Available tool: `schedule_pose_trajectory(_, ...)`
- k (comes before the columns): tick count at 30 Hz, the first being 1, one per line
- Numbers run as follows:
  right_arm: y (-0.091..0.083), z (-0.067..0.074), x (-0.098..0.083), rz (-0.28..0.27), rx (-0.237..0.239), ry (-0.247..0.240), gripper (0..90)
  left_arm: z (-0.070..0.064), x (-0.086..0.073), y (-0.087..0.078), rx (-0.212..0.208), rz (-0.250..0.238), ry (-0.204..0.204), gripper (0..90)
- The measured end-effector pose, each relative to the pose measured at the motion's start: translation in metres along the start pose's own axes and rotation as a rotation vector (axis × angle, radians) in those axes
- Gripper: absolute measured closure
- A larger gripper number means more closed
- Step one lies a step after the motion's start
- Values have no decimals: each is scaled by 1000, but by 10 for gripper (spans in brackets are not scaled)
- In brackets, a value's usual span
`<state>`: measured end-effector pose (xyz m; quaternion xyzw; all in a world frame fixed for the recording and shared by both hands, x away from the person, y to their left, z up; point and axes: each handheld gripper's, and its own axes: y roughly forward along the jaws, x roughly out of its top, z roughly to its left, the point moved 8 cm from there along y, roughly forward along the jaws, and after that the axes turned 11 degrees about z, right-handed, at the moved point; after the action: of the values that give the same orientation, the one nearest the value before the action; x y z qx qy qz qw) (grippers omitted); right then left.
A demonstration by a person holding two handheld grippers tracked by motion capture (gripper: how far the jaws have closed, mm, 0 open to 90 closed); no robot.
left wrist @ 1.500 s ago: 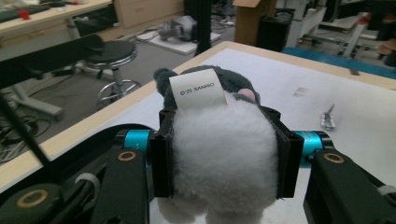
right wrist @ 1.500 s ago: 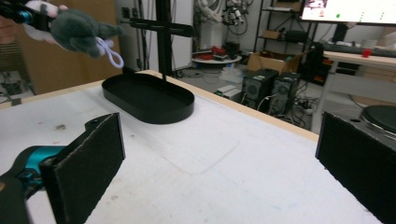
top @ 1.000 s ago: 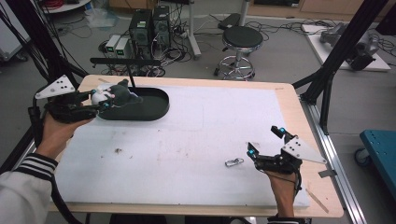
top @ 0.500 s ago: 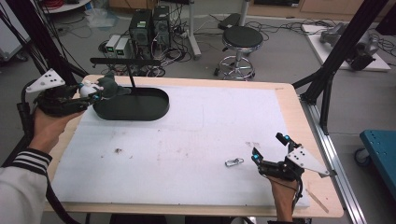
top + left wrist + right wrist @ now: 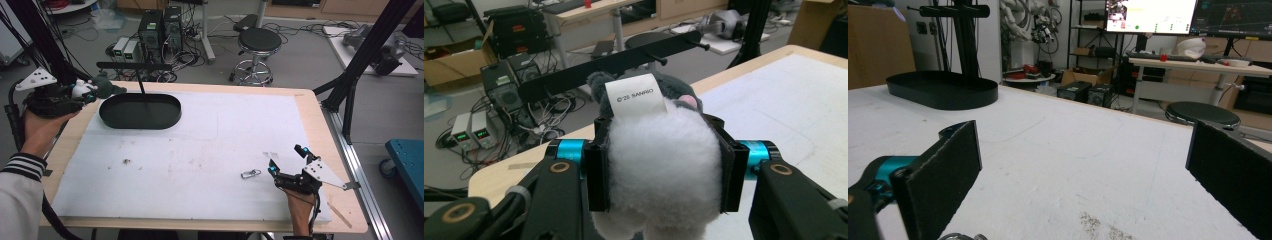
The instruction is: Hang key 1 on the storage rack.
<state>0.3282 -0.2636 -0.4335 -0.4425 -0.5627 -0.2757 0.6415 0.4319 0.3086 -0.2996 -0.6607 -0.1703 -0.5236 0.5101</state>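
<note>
A plush toy (image 5: 98, 85) with a white fluffy body and dark grey head hangs in the air past the table's left rim, and my left gripper (image 5: 84, 93) is shut on it. In the left gripper view the pads (image 5: 596, 165) squeeze the plush toy (image 5: 659, 145) from both sides, and its white label reads SANRIO. A small metal clip (image 5: 250, 174) lies on the white mat at the front right. My right gripper (image 5: 286, 158) stands open just right of it, low over the mat. The right gripper (image 5: 1083, 165) has nothing between its pads, and the clip (image 5: 960, 236) peeks in at the bottom.
A black oval tray (image 5: 111, 118) with a T-shaped black stand (image 5: 134, 65) sits at the table's back left, also seen as the tray (image 5: 943, 92) in the right gripper view. A white mat (image 5: 200, 150) covers the wooden table. A stool and electronics stand on the floor beyond.
My left gripper has carried the plush toy leftward, from over the tray's left end to beyond the table's left rim. The right gripper has sunk closer to the mat beside the clip.
</note>
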Motion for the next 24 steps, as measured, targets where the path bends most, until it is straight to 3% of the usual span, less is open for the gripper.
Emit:
schedule_pose_trajectory(10,1,-5,-8,-13,-15,13,5,9,9,11,44,16,4,532)
schedule_pose_trajectory(24,6,-6,-16,-27,-8,31,5,14,26,26,63,33,-1,532)
